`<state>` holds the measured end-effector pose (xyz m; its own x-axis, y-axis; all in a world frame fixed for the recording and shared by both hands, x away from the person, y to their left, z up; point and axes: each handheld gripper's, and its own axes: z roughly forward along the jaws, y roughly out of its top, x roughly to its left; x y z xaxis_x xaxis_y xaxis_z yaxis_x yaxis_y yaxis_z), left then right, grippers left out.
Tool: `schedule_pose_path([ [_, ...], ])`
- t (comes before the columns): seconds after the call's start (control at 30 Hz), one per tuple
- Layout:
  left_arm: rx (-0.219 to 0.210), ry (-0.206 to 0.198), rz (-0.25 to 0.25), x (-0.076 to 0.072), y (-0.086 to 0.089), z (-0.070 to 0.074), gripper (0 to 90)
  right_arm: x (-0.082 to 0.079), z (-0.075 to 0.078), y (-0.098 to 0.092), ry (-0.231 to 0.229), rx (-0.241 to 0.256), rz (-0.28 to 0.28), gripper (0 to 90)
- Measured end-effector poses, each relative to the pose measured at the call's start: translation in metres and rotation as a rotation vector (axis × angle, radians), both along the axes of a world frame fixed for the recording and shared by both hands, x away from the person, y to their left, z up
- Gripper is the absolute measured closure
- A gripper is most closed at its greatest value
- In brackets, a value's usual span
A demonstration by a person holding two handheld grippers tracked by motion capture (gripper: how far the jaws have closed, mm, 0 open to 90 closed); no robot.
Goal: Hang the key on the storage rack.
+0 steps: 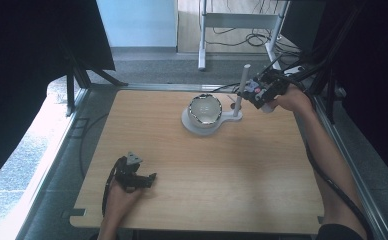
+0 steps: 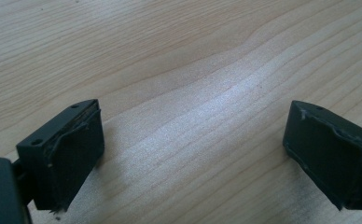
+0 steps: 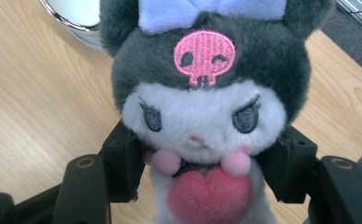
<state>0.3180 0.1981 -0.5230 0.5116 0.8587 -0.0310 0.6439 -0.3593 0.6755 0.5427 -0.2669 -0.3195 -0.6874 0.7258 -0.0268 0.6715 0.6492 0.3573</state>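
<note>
High view: a light wooden table (image 1: 197,165) takes up the middle of the frame. In the lower left, the person's left hand (image 1: 118,200) holds the left gripper (image 1: 149,179) low over the wood, its jaws pointing toward the right of the frame. Above the centre sits a shiny metal bowl (image 1: 205,110) on a white plastic base (image 1: 194,125), from which a white upright post (image 1: 241,90) rises at its right. In the upper right, the right hand (image 1: 292,98) holds the right gripper (image 1: 249,90) beside that post; what it grips is too small to make out here.

Left gripper view: the two black jaws stand wide apart with nothing but bare wood grain (image 2: 179,70) between them, one at the lower left and one at the lower right.

Right gripper view: the jaws are closed on the neck of a grey-and-white plush toy (image 3: 202,116) at the centre of the frame. It wears a dark grey hood with an embroidered pink skull (image 3: 204,56), a pale blue bow (image 3: 207,11) at the top edge, and a pink heart (image 3: 209,196) on its chest. No writing or label can be read. The bowl's rim shows at the upper left.
</note>
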Motion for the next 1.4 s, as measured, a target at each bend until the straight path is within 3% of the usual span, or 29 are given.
schedule_pose_path([
  [0.27,0.0,0.002,0.0,0.0,0.0,0.0,5.1,0.002,-0.025,-0.003,-0.001,-0.008,-0.021,37.6],
  [0.47,0.0,0.002,0.0,0.0,0.0,0.0,5.1,0.006,-0.042,-0.004,-0.026,0.01,-0.041,35.9],
  [0.77,0.0,0.002,0.0,0.0,0.0,0.0,5.1,0.011,-0.066,0.002,-0.046,0.045,-0.021,30.9],
  [1.3,0.001,0.002,-0.001,0.0,0.0,0.0,5.1,-0.001,-0.07,0.0,-0.069,0.057,0.03,18.9],
  [1.4,0.001,0.002,0.0,0.0,0.0,0.0,5.1,-0.005,-0.071,0.0,-0.058,0.035,0.046,16.3],
])
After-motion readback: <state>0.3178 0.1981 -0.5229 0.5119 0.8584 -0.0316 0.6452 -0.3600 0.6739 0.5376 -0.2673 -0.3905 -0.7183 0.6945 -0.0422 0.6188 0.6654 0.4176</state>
